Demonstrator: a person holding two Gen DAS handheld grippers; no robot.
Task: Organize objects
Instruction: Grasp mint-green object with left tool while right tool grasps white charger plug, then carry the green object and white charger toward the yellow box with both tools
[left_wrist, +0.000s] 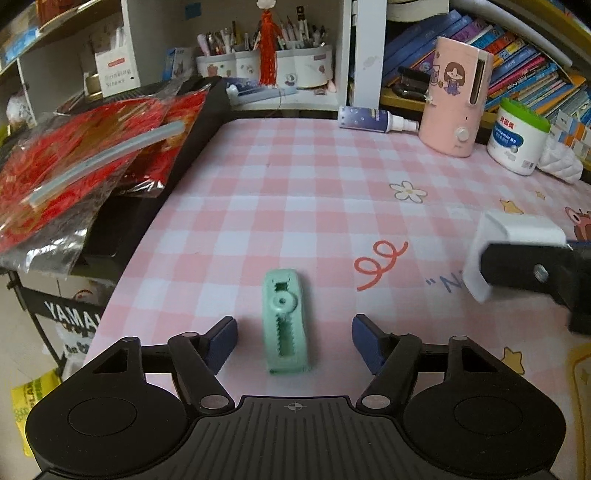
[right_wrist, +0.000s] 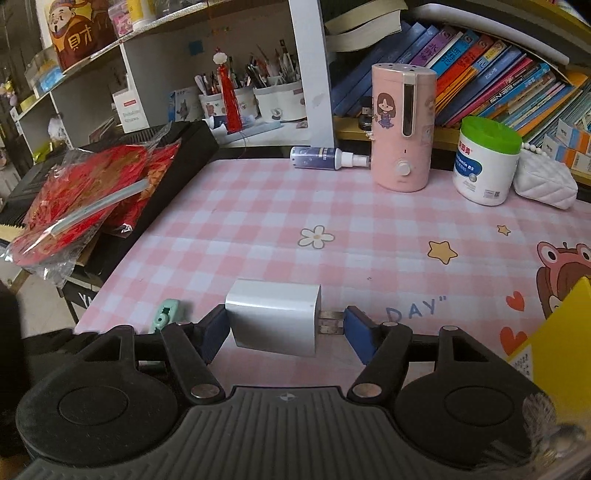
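Pink gingham cloth (right_wrist: 258, 221), printed with a daisy, stars and cartoon animals, covers your table. Behind it stand a pink humidifier (right_wrist: 402, 127), a spray bottle (right_wrist: 325, 157) lying flat, a green-lidded tub (right_wrist: 485, 166) and shelves of books (right_wrist: 480, 66) and pens. Red packets (left_wrist: 74, 162) lie on a black keyboard (left_wrist: 192, 122) to the side. Your right gripper (right_wrist: 282, 325) clamps a white charger (right_wrist: 273, 321), body and prongs between the pads. Your left gripper (left_wrist: 294, 341) straddles a mint tape dispenser (left_wrist: 285, 321) lying on the cloth, pads clear of it on both sides.
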